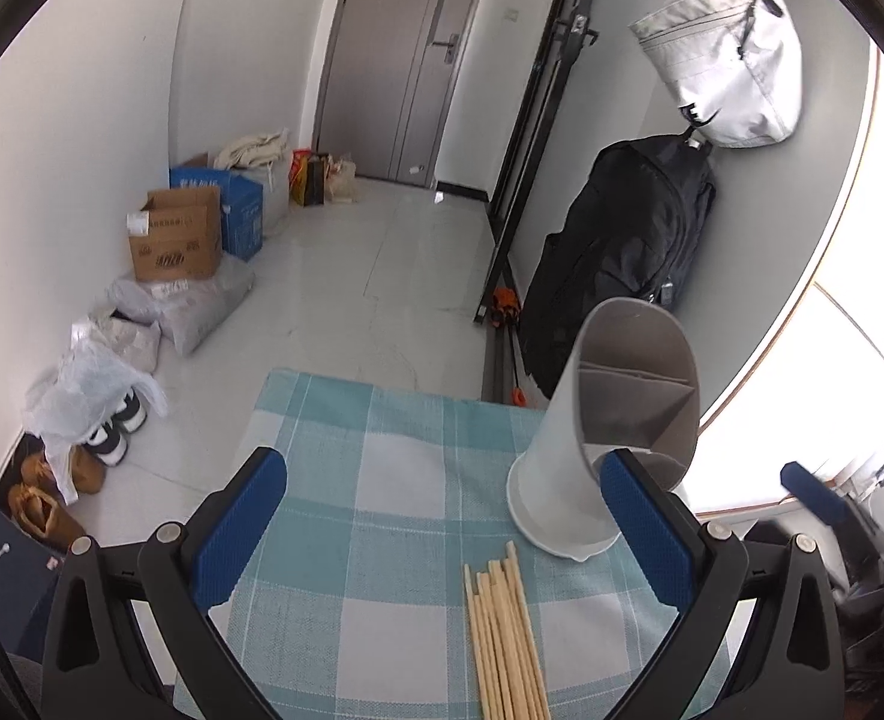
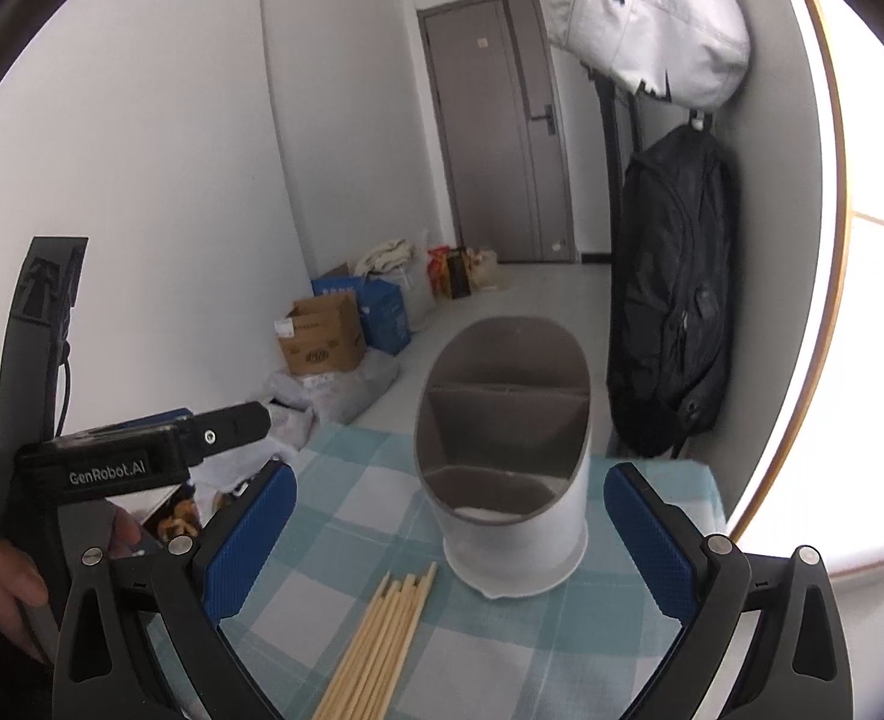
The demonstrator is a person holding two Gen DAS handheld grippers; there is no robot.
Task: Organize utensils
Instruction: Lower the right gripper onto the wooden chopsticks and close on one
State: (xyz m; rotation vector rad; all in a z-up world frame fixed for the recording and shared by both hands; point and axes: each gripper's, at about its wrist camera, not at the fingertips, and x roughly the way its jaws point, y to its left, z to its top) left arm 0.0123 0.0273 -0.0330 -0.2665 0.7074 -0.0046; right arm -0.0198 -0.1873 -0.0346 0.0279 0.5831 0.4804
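The table [image 2: 346, 594], under its blue checked cloth, carries a tall white utensil holder [image 2: 511, 516] standing upright with empty grey compartments, and just in front of it a loose bundle of chopsticks [image 2: 382, 642] lying flat, tips toward its base. Both the left tongs [image 1: 442, 540] and the right tongs [image 2: 448, 546] hover wide and empty. The tall holder could tip if a finger knocks it, and thin sticks gripped in a bunch could fan out or slip and roll off the cloth.

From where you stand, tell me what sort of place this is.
Probably the entryway of a home: a grey front door at the end of a tiled floor, backpacks hung on the wall, shoes and cardboard boxes along the side.
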